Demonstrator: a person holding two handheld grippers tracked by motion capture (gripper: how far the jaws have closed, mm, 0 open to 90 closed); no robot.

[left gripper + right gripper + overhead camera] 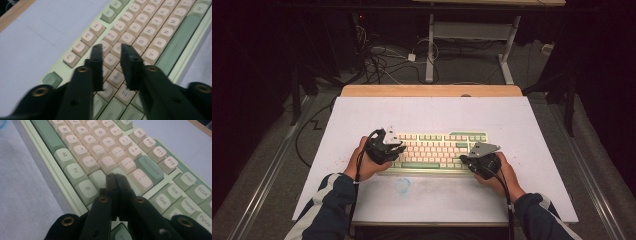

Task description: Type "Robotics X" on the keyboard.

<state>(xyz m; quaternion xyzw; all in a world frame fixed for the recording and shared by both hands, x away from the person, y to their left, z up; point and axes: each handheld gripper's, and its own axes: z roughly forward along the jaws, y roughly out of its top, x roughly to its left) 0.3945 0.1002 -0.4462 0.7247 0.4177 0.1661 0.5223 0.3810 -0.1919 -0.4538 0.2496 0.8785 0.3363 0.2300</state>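
White sheet [362, 115] covering your table, with the green-and-cream keyboard [439, 150] lying at its centre near you. Your left gripper [111, 52] hovers over the keyboard's left end, its jaws apart with a narrow gap above the E and R keys, nothing between them. Your right gripper [115, 178] sits over the right end, its jaws pressed together beside the Backspace key [150, 170]
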